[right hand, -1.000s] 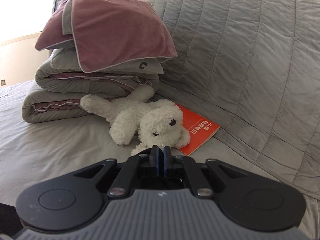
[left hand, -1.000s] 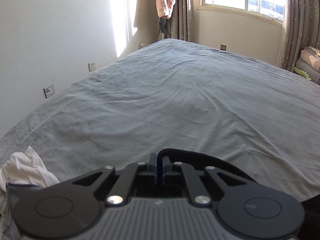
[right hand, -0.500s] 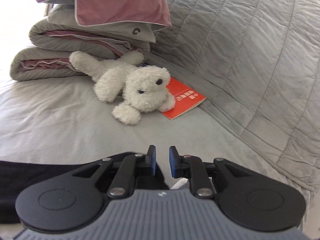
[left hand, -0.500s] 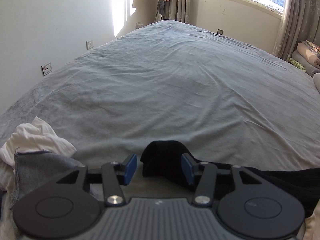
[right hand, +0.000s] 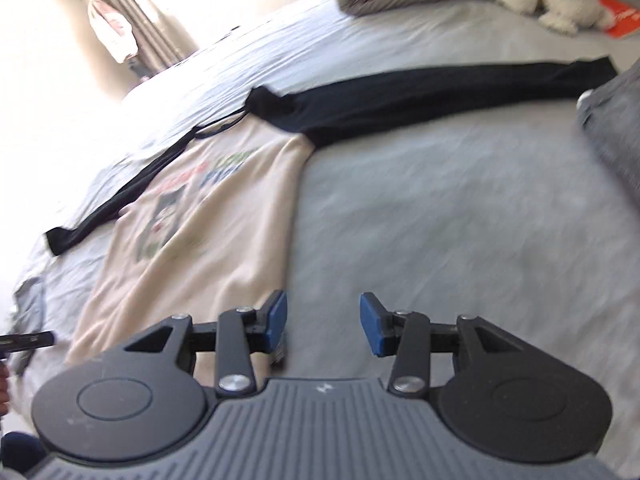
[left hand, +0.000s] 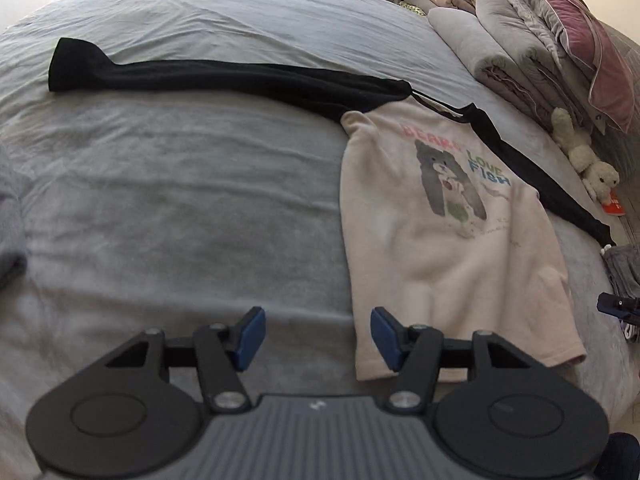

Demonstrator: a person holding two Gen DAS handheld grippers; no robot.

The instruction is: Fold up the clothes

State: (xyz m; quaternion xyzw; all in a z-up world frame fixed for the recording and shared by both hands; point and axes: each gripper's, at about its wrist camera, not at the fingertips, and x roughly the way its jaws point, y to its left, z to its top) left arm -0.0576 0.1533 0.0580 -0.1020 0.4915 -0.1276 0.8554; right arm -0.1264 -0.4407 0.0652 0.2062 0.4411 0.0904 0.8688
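Note:
A long black garment lies stretched flat across the grey bed sheet, bent where it crosses the top of a cream T-shirt printed with a grey cat. The right wrist view shows the same black garment and cream T-shirt. My left gripper is open and empty above the sheet, its right finger over the T-shirt's lower left hem. My right gripper is open and empty too, its left finger over the T-shirt's hem corner. Both views are motion-blurred.
Folded quilts and a mauve pillow are stacked at the head of the bed, with a white plush toy and an orange booklet beside them. Grey clothing lies at the right edge. Curtains hang at the window.
Both grippers, shut on the black garment a second ago, have opened and let it go, then drawn back. The garment now lies laid out on the bed.

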